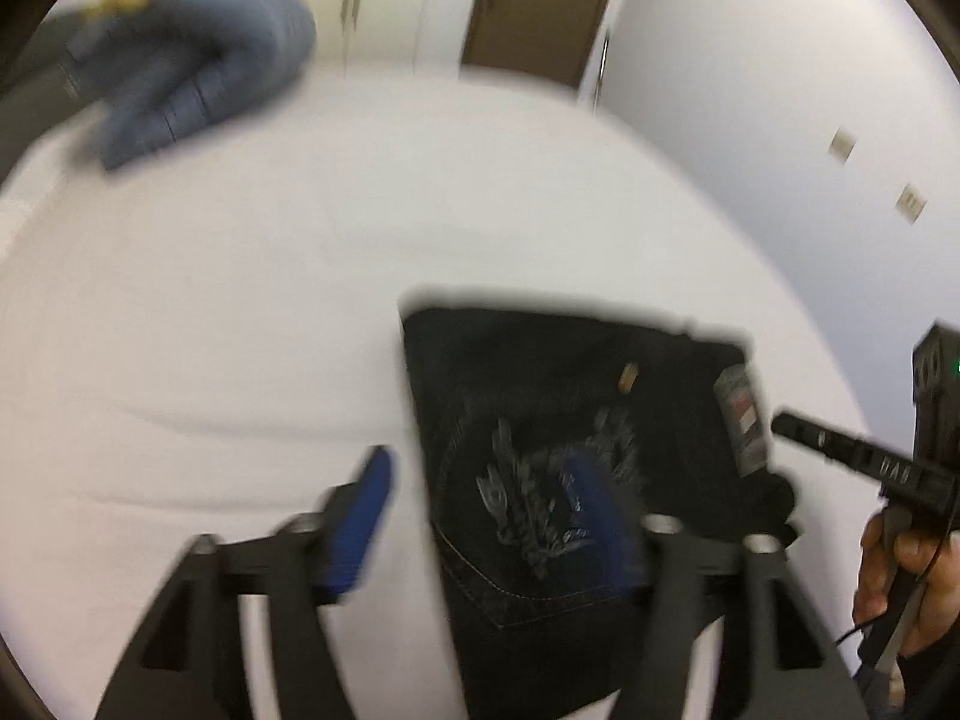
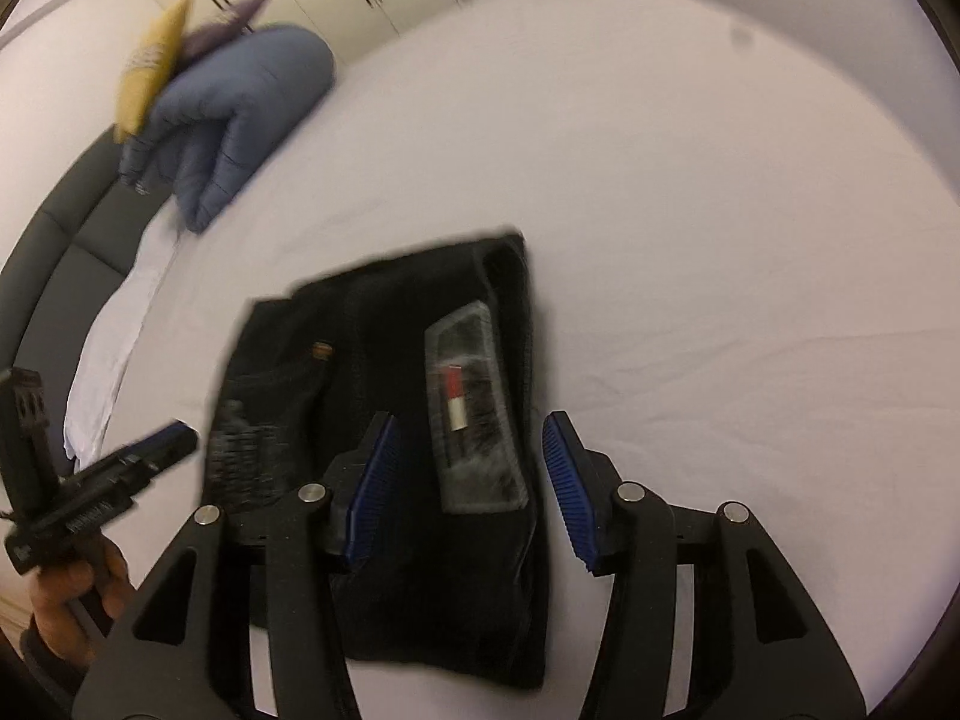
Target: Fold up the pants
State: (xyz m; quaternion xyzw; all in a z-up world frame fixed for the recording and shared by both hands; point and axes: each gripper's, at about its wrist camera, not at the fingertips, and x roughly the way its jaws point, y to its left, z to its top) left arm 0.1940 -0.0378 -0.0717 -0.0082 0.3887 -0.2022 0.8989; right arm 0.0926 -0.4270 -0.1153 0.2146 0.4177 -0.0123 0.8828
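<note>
The dark jeans lie folded into a compact rectangle on the white bed, with an embroidered back pocket and a waistband label facing up. My left gripper is open above the pants' left edge, holding nothing. My right gripper is open above the label side of the pants, holding nothing. Each gripper shows in the other's view: the right one and the left one.
The white bed sheet spreads all around the pants. A blue folded garment with yellow and purple items lies at the far left by a dark headboard. A wall and a door stand beyond the bed.
</note>
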